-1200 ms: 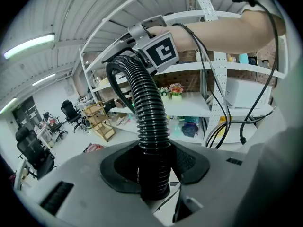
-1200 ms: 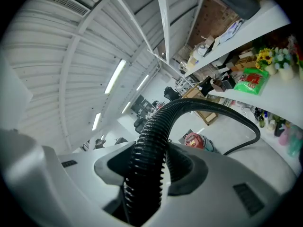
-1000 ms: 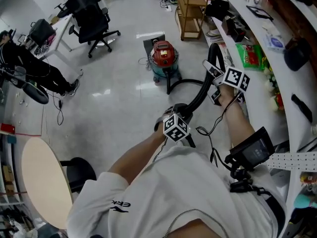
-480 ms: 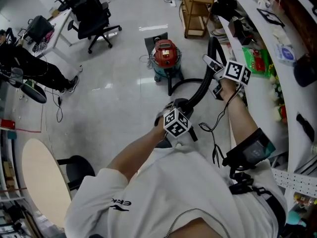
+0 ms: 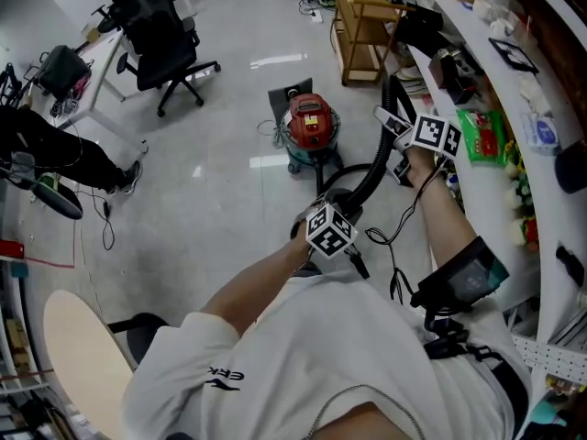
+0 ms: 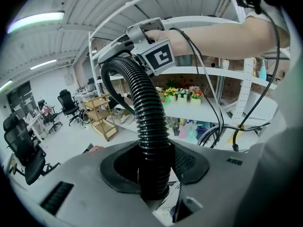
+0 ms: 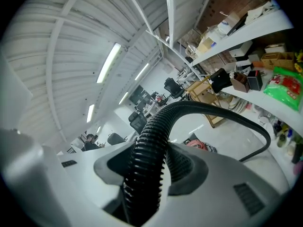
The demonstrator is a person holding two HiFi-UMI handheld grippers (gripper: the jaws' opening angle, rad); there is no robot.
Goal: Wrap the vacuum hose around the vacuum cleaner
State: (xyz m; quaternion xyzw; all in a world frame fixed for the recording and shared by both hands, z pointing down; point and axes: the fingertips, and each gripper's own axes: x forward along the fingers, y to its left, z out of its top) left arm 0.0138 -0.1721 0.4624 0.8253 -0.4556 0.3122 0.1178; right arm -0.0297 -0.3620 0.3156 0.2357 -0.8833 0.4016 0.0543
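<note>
The vacuum cleaner (image 5: pixel 310 125), red-topped with a teal drum, stands on the floor ahead; in the right gripper view a bit of its red top (image 7: pixel 200 145) shows. Its black ribbed hose (image 5: pixel 369 174) leaves the base, curves along the floor and rises through both grippers. My left gripper (image 5: pixel 324 211) is shut on the hose (image 6: pixel 150 126) low down, just in front of my body. Higher and to the right, my right gripper (image 5: pixel 393 141) is shut on the hose (image 7: pixel 147 160) as well. Between the two grips the hose runs nearly straight, then arcs over and down to the vacuum cleaner.
A white counter (image 5: pixel 500 85) loaded with packets and boxes runs down the right side, close to my right arm. A wooden cart (image 5: pixel 362 16) stands behind the vacuum cleaner. Black office chairs (image 5: pixel 165 35) stand at the far left, and a round table (image 5: pixel 78 360) with a stool at the near left.
Both grippers have travelled with the hose toward the vacuum cleaner, which now lies closer to them in the head view. Both grips look the same.
</note>
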